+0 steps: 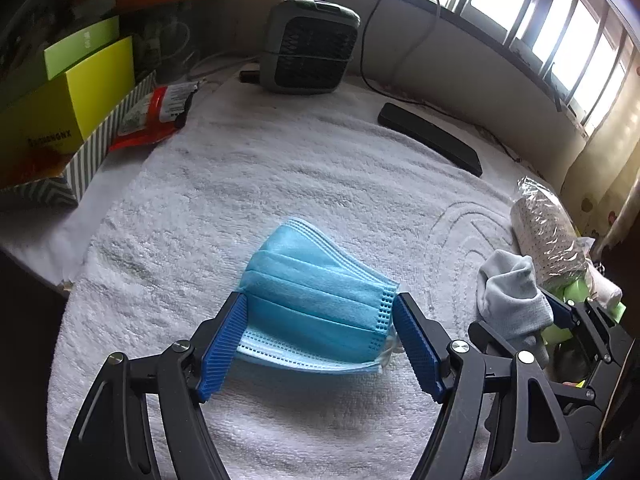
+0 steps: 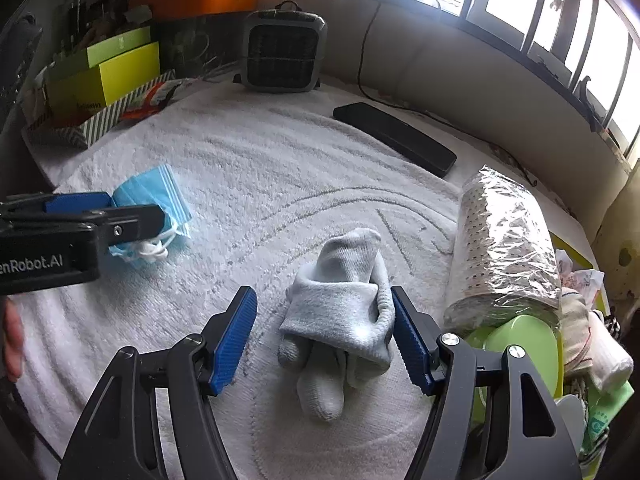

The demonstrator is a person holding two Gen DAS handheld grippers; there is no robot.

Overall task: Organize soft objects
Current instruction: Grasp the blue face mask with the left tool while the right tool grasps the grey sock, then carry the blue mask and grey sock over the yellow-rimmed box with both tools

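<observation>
Left claw (image 1: 320,316) clamped on blue masks (image 1: 316,292), right claw (image 2: 324,320) open w/ grey sock (image 2: 340,312) between pads, white towel (image 2: 280,168)

Blown-out window (image 1: 560,20) backlight, dim corners, strong fisheye curvature.

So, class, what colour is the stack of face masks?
Light blue face masks, white ear loops; clearest in the left wrist view.

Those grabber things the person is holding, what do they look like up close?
Both are alike: the left gripper and right gripper have black angular linkage arms joined by silver pivot screws. Each ends in two blue ribbed pads. Seen from the right wrist, the left one's black body carries white lettering ending "Robot.AI". No cables show.
</observation>
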